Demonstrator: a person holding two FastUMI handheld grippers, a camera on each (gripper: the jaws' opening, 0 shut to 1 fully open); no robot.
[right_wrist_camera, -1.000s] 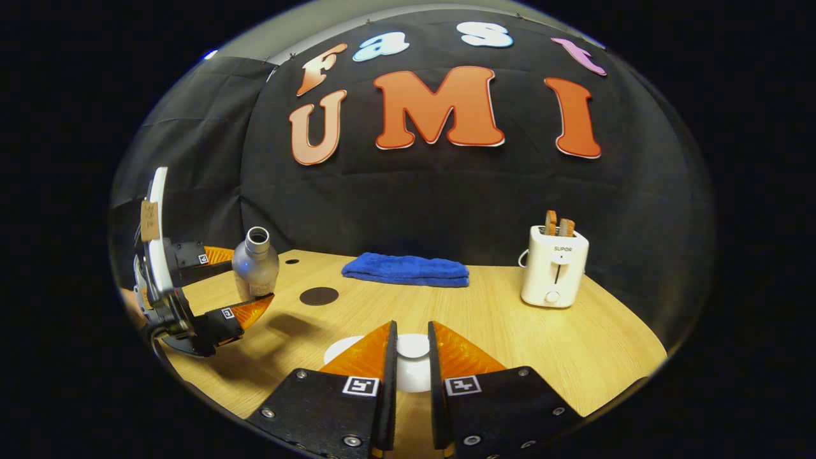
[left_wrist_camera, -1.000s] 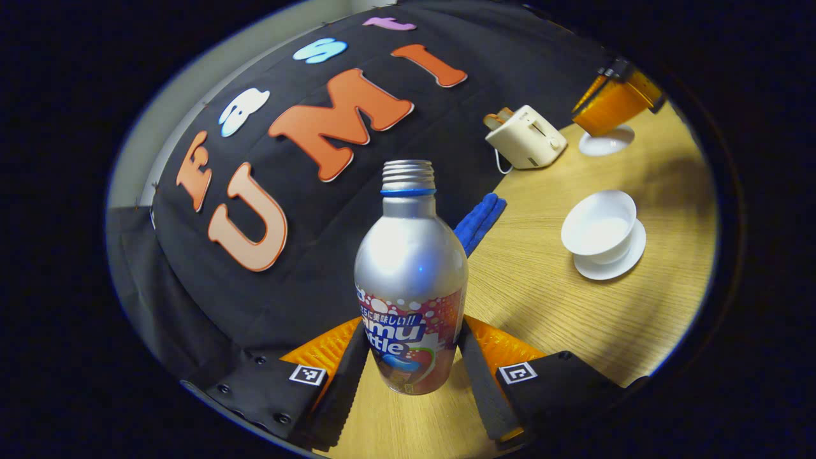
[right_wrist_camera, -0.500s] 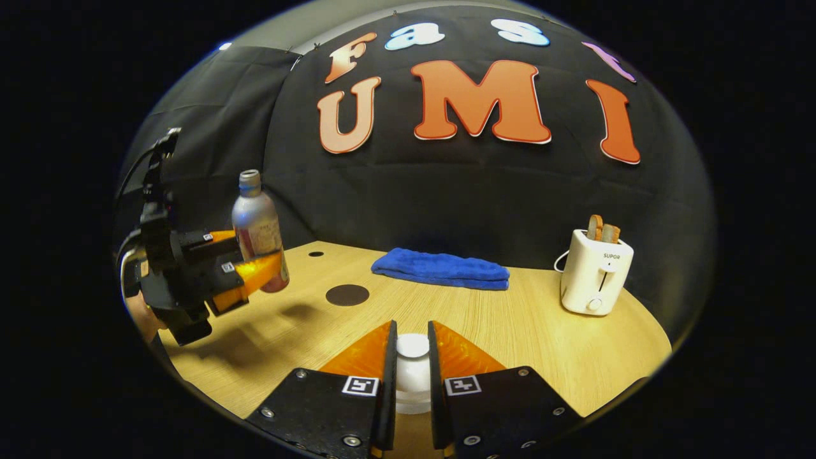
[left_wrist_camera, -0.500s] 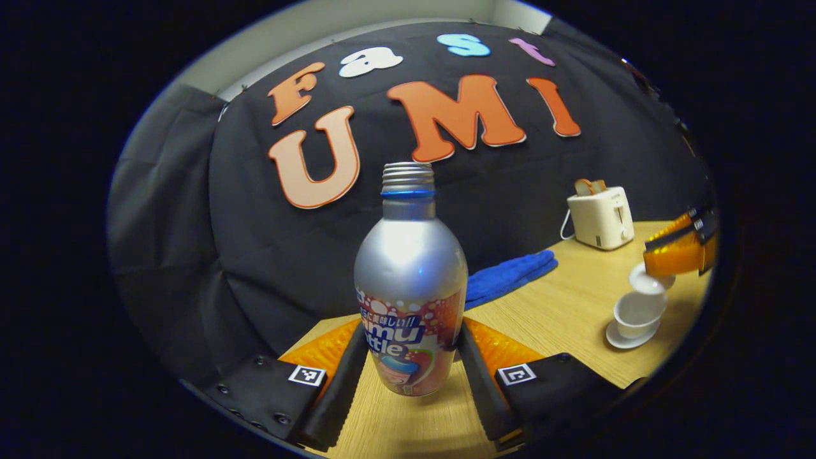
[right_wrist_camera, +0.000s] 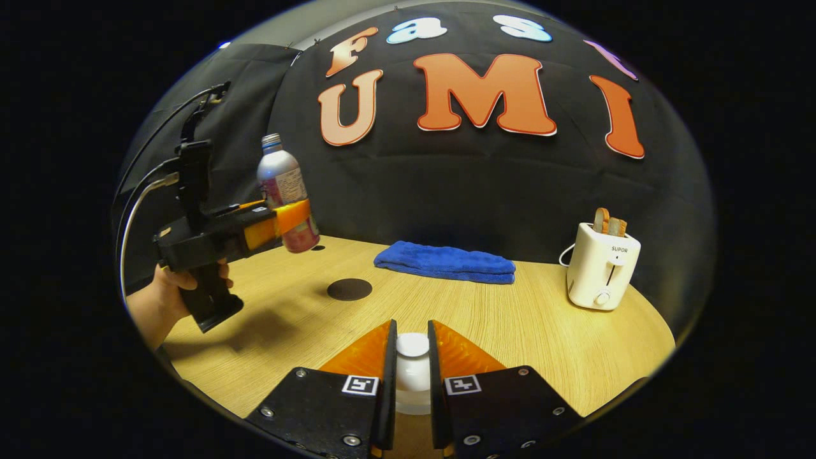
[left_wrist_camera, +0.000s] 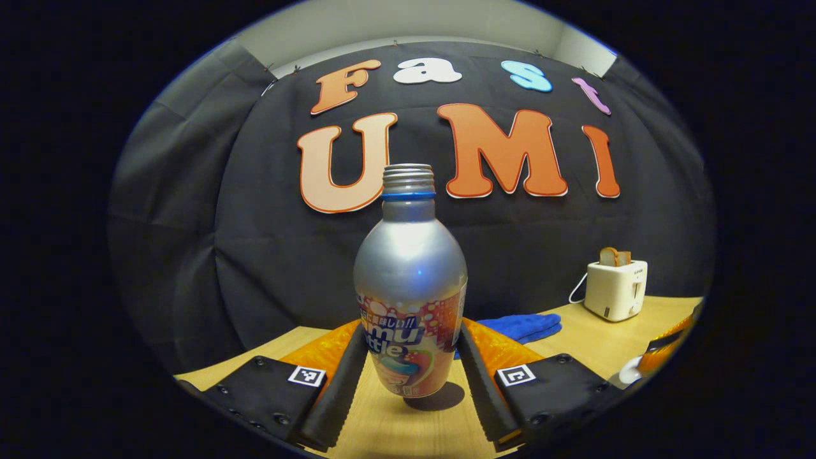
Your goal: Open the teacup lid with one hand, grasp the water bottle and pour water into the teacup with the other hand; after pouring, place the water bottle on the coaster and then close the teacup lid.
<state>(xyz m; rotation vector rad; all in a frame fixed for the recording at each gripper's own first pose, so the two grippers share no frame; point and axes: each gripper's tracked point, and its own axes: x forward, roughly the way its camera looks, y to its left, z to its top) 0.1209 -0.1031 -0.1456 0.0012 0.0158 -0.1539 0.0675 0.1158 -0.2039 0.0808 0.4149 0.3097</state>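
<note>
A silver water bottle with a colourful label and no cap stands upright in my left gripper, which is shut on its lower half. In the right gripper view the same bottle hangs in the air at the left, over the table's back left part, held by the left gripper in a person's hand. My right gripper is shut on the knob of the white teacup lid. A dark round coaster lies on the table, below and to the right of the bottle.
A folded blue towel lies at the back of the wooden table, and a white toaster with toast stands at the back right. A small dark hole sits behind the coaster. The other gripper's orange finger shows at the far right.
The left gripper has tipped the bottle back from a tilt to upright, raised it and swung it away from the teacup. The right gripper has kept the lid and lifted slightly.
</note>
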